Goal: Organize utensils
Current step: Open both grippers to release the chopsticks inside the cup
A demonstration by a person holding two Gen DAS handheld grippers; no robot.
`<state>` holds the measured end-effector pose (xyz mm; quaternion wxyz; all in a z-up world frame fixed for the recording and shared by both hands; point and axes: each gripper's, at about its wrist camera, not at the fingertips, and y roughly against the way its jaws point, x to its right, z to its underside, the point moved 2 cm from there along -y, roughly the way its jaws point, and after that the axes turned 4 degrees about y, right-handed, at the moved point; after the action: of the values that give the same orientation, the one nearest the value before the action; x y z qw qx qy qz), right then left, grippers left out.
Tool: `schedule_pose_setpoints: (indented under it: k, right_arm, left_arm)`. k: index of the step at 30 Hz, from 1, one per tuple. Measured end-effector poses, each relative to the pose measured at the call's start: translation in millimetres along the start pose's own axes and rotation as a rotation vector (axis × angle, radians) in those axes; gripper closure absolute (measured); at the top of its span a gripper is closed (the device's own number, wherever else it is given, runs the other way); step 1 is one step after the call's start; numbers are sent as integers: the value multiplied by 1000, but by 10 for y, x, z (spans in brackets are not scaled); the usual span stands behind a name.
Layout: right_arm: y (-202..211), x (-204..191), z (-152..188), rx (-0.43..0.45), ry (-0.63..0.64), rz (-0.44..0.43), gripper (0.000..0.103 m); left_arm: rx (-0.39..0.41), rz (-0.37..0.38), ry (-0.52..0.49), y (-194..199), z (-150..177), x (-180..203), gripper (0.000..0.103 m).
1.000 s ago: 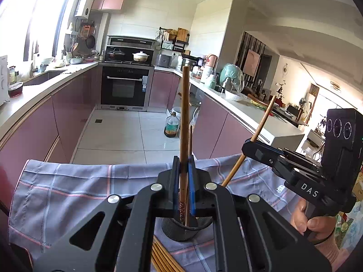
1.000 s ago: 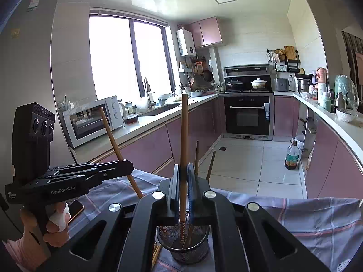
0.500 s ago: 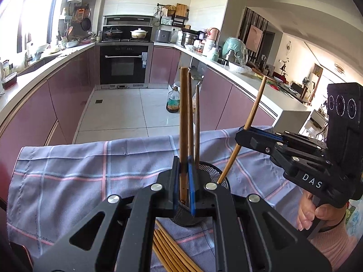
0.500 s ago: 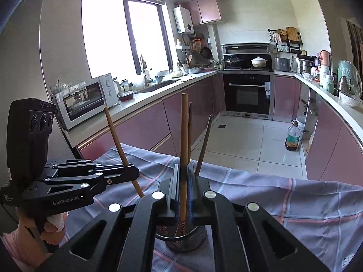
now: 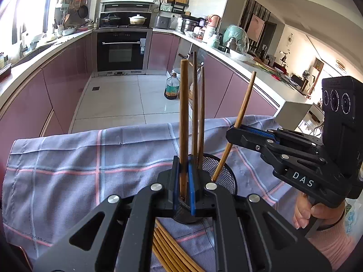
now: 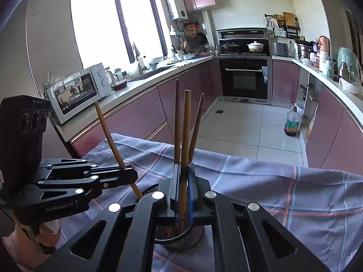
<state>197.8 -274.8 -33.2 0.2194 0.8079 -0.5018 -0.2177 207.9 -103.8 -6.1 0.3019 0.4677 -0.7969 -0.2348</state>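
Two grippers each clamp one chopstick over the mesh cup (image 5: 223, 176) on the cloth (image 5: 68, 158). Left gripper (image 5: 184, 181) holds its chopstick (image 5: 183, 113) upright; right gripper (image 6: 184, 192) holds another (image 6: 186, 136), both tips inside the cup. More chopsticks (image 5: 168, 249) lie beside it.

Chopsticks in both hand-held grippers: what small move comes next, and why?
Probably open both and let go. The left hand-held gripper and right hand-held gripper each clamp a chopstick upright with its tip already inside the mesh holder, beside two standing chopsticks.
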Motion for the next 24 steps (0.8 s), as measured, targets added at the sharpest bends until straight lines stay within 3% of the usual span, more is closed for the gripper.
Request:
schedule_pose_setpoints:
  k: [9, 13, 17, 24]
  right_arm:
    - [-61, 60, 21, 1, -30, 1, 95]
    - [-51, 47, 31, 1, -30, 0, 93]
    - [-14, 7, 46, 9, -21, -2, 87]
    - [63, -35, 137, 8, -13, -6, 85]
  left_arm:
    - [6, -44, 2, -122, 14, -38, 95]
    - [16, -58, 6, -132, 33, -55, 87]
    - [31, -64, 15, -99, 56, -83, 72]
    - [62, -116, 11, -4, 211, -139, 61]
